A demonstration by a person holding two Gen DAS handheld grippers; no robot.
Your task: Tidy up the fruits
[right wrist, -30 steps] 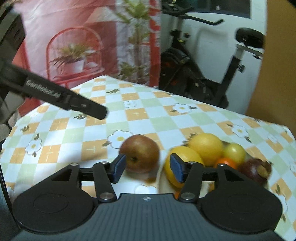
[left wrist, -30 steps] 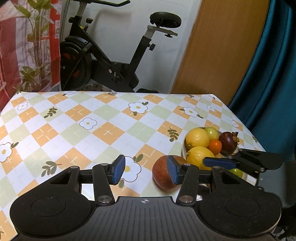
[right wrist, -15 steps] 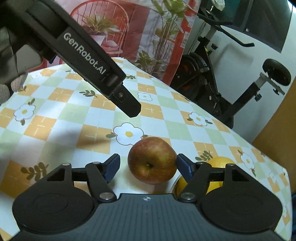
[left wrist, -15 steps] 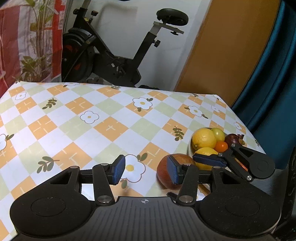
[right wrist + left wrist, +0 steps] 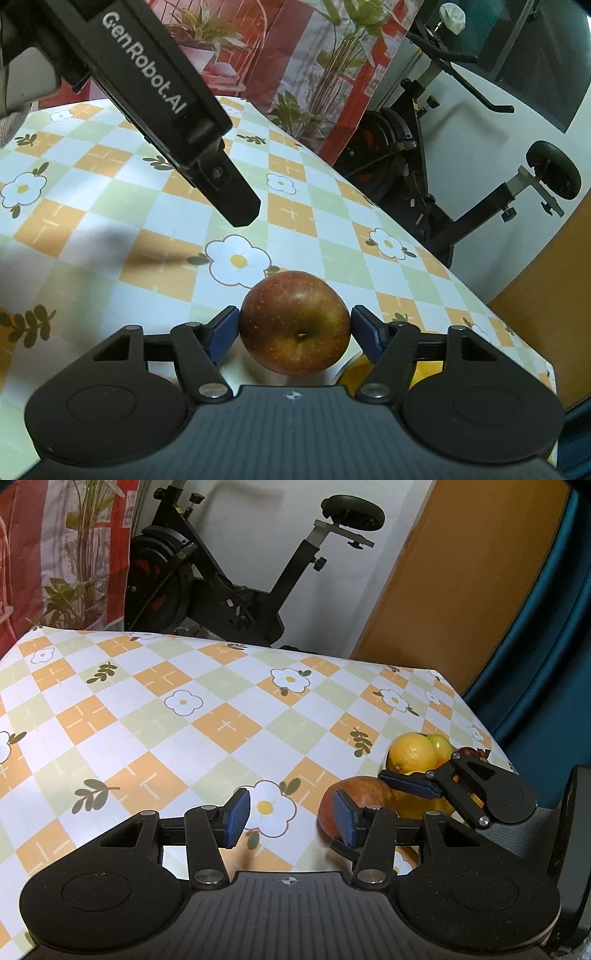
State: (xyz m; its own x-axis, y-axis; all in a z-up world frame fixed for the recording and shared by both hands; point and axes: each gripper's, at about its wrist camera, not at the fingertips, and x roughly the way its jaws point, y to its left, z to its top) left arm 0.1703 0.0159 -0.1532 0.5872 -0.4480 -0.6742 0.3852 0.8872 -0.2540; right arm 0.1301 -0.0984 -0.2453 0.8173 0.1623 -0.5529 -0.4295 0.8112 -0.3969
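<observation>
Step in hand, I'd say: grabbing the apple (image 5: 294,322) w/ the right tongs (image 5: 294,330). Both blue pads sit against its flanks, one each side, so the tongs look pinched on the apple, tho how firm the grip is can't be told. Next move prob calls for a lift straight up, then across to the bowl (image 5: 388,764) just right of the tongs, setting it down w/o knocking the lemons (image 5: 413,755) already piled there.

Left tongs (image 5: 291,816) are spread wide, nothing between them, hovering over the checked tablecloth (image 5: 207,720); the apple is just past their right pad.

Apple: round, dull red-brown w/ pale speckles, some yellow-green patches, stem end facing the right camera. Seems firm, smooth, maybe a bit slippery.
</observation>
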